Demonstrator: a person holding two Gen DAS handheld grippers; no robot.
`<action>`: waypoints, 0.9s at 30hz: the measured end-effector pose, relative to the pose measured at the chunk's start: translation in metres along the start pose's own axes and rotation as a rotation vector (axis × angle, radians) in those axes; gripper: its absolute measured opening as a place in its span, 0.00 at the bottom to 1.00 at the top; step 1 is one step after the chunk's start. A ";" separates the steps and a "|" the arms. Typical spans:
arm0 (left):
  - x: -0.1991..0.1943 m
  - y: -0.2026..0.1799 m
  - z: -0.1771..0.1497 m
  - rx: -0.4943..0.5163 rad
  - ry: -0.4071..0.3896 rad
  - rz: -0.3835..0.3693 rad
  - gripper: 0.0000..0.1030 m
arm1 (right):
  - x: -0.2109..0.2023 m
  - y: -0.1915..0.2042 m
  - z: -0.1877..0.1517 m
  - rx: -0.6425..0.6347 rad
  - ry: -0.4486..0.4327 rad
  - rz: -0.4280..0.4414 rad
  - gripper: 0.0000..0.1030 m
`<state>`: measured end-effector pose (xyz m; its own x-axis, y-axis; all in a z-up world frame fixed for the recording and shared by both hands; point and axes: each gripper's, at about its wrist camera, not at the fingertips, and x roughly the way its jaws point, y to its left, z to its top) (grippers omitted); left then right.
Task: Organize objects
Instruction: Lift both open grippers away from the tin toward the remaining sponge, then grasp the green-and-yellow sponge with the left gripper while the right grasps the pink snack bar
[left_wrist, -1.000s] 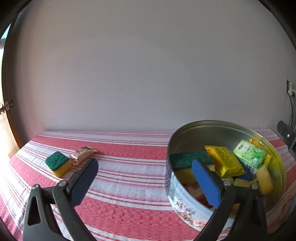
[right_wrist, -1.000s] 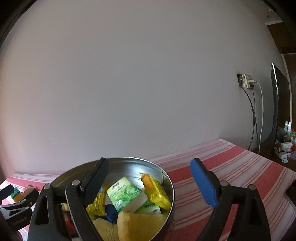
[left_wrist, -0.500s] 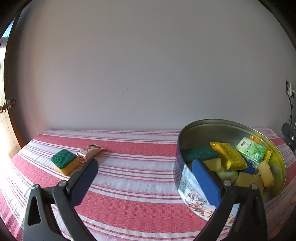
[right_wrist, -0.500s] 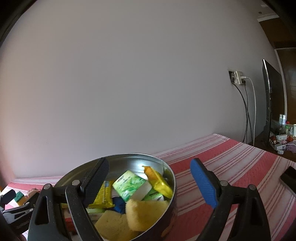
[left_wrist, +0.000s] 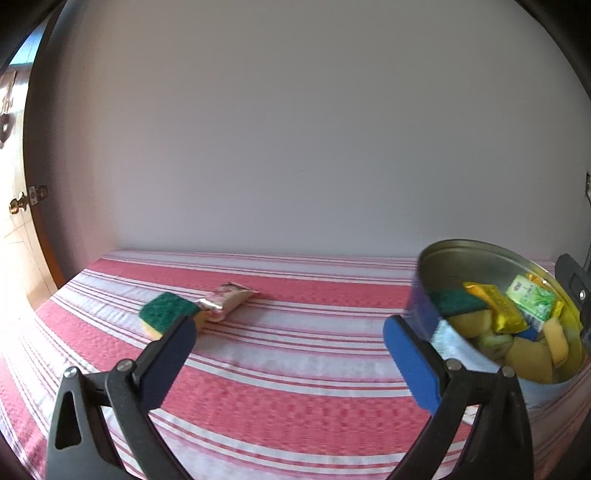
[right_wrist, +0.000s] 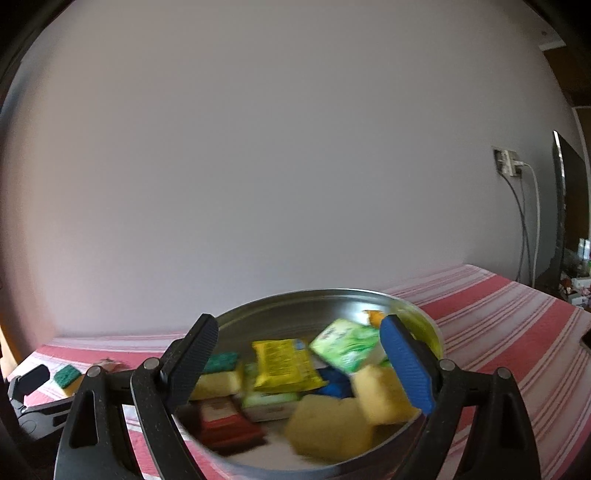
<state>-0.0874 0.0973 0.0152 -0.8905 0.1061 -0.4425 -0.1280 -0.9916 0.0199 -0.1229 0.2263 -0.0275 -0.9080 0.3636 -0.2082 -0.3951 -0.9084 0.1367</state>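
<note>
A round metal tin (left_wrist: 424, 295) stands on the striped cloth at the right of the left wrist view, filled with sponges, yellow packets and a green packet. In the right wrist view the tin (right_wrist: 314, 299) lies right ahead, its contents blurred. A green and yellow sponge (left_wrist: 168, 314) and a pink wrapped bar (left_wrist: 229, 297) lie on the cloth at the left, touching each other. My left gripper (left_wrist: 288, 345) is open and empty above the cloth between sponge and tin. My right gripper (right_wrist: 297, 356) is open and empty over the tin.
A red and white striped cloth (left_wrist: 295, 369) covers the table, which meets a plain wall at the back. A door with a knob (left_wrist: 16, 205) is at far left. A wall socket with cables (right_wrist: 511, 166) and a dark screen (right_wrist: 565, 206) are at right.
The left gripper has swung left, so the tin slid to the right of its view and the sponge and bar came nearer. The right gripper has moved left over the tin.
</note>
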 end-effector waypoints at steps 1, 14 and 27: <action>0.002 0.006 0.001 -0.003 0.001 0.010 0.99 | 0.000 0.006 -0.001 -0.008 0.004 0.007 0.89; 0.043 0.088 0.009 -0.066 0.089 0.121 0.99 | 0.018 0.084 -0.013 -0.060 0.080 0.122 0.89; 0.136 0.135 0.014 -0.087 0.396 0.089 1.00 | 0.046 0.128 -0.020 -0.095 0.175 0.186 0.89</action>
<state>-0.2314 -0.0210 -0.0297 -0.6573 -0.0001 -0.7537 -0.0056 -1.0000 0.0050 -0.2128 0.1225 -0.0392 -0.9224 0.1551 -0.3537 -0.2015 -0.9746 0.0981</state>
